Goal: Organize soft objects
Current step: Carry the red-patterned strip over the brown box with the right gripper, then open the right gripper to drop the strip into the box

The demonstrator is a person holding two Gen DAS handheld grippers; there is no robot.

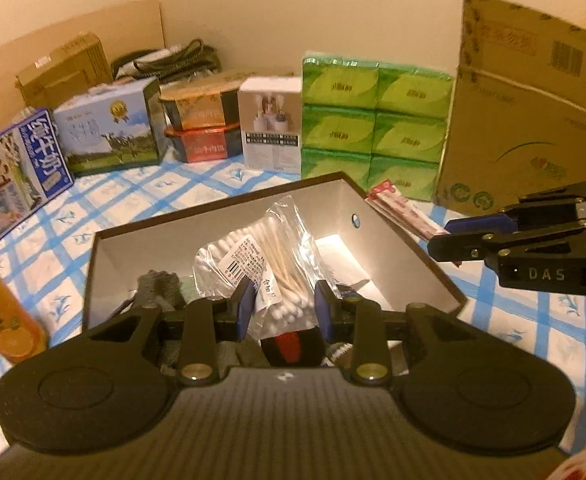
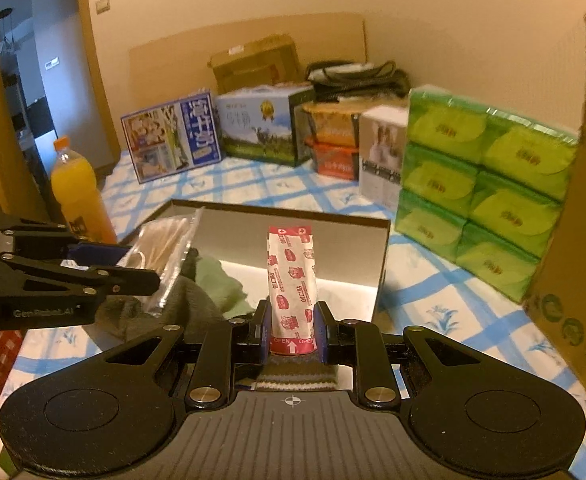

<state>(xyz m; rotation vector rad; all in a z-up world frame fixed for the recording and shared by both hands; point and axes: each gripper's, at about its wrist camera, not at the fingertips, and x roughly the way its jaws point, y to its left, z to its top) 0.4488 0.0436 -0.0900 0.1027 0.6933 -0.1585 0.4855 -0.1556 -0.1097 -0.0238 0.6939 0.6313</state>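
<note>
Left claw point(image 1: 283, 306) pinching crinkly clear swab bag point(image 1: 261, 256), right claw point(image 2: 291, 326) clamping glossy bandage packet point(image 2: 291, 280), over rectangular box point(image 1: 413, 248)

Plain cream wall point(image 1: 293, 12) all round, lit warm and yellowish. The surface is covered by a white cloth with a blue grid and little plant prints point(image 2: 433, 300). Along the wall sits a row of stuff: milk cartons point(image 1: 109, 128), green tissue packs point(image 2: 485, 184), a tall cardboard box point(image 1: 533, 100) and a flat cardboard sheet point(image 2: 245, 52) leaning upright. Off to the left there's an open doorway point(image 2: 25, 80) with a wooden frame (the room beyond looks dim). An orange drink bottle point(image 2: 79, 192) stands near it.
</note>
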